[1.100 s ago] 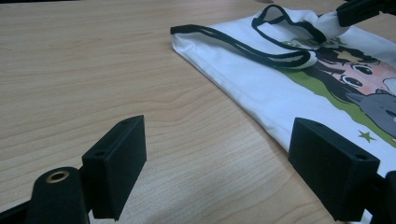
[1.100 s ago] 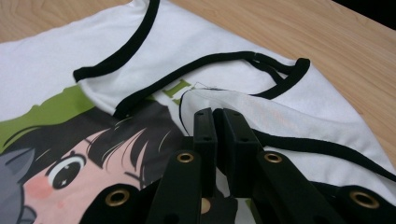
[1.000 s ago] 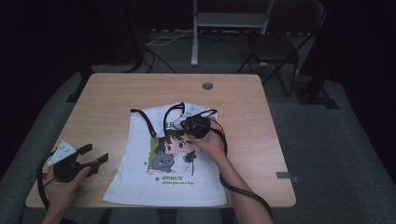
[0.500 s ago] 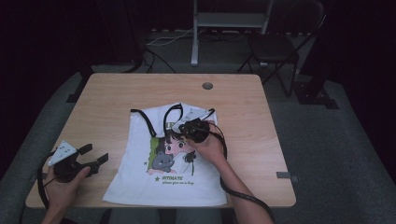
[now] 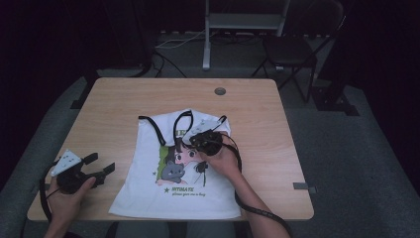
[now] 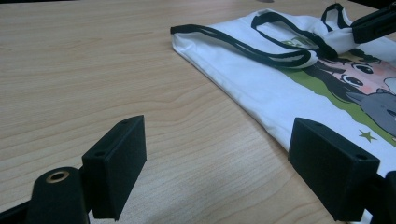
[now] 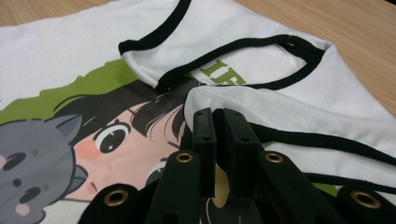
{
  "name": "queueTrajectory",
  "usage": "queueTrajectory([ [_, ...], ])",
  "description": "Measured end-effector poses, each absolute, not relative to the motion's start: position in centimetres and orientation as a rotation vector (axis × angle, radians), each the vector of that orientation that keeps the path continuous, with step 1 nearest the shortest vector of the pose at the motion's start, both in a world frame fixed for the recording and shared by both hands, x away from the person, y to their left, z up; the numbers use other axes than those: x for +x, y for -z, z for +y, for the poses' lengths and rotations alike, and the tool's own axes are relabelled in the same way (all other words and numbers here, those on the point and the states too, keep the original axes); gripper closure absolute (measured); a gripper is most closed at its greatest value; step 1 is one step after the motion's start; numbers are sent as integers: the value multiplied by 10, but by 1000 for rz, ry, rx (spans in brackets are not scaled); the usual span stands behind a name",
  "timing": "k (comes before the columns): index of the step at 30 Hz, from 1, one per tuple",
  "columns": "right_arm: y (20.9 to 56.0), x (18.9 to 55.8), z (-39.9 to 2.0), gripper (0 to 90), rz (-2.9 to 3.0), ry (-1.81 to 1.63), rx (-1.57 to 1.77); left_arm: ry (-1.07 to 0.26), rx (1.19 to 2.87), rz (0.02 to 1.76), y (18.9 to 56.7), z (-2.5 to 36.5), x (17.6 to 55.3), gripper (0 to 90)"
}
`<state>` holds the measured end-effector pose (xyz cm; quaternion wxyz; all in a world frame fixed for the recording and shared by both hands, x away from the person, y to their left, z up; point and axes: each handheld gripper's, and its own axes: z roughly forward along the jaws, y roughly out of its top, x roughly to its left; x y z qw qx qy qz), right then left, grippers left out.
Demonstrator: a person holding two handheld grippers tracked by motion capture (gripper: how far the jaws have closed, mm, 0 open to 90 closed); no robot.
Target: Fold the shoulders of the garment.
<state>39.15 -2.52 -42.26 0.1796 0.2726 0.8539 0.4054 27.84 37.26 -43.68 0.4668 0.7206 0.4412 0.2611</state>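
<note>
A white sleeveless shirt (image 5: 148, 191) with black trim and a cartoon print lies flat on the wooden table (image 5: 119, 106). My right gripper (image 5: 193, 142) rests on the print near the neckline. Its jaws are shut, pinching a folded-over edge of the shirt's right shoulder (image 7: 261, 105); the gripper's tips (image 7: 217, 116) sit just under that fold. My left gripper (image 5: 101, 162) is held over bare wood left of the shirt, open, nothing between its pads (image 6: 116, 165). In the left gripper view the shirt (image 6: 261, 88) lies ahead to the right, with the right gripper (image 6: 373, 25) at the top corner.
A small round grommet (image 5: 220, 91) is set in the table near its far edge. Behind the table stand a metal stand (image 5: 245, 22) and a dark chair (image 5: 297, 49), with cables on the floor. Grey floor surrounds the table.
My right gripper has shifted a little toward the near edge, drawing the folded shoulder fabric over the print. The left gripper has stayed put.
</note>
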Motion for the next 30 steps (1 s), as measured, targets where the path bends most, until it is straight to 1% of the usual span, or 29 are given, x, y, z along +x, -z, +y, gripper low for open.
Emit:
queueTrajectory([
  [9, 428, 386, -29, 840, 2444, -1127, 759, -641, 1768, 1084, 437, 373, 278, 189],
  [21, 435, 381, -32, 813, 2494, -1086, 753, -642, 1768, 1084, 437, 372, 278, 189],
  [28, 434, 379, -36, 767, 2532, -1071, 740, -641, 1762, 1085, 437, 373, 278, 189],
  [30, 430, 380, -39, 735, 2530, -1118, 756, -641, 1766, 1085, 437, 373, 278, 189],
])
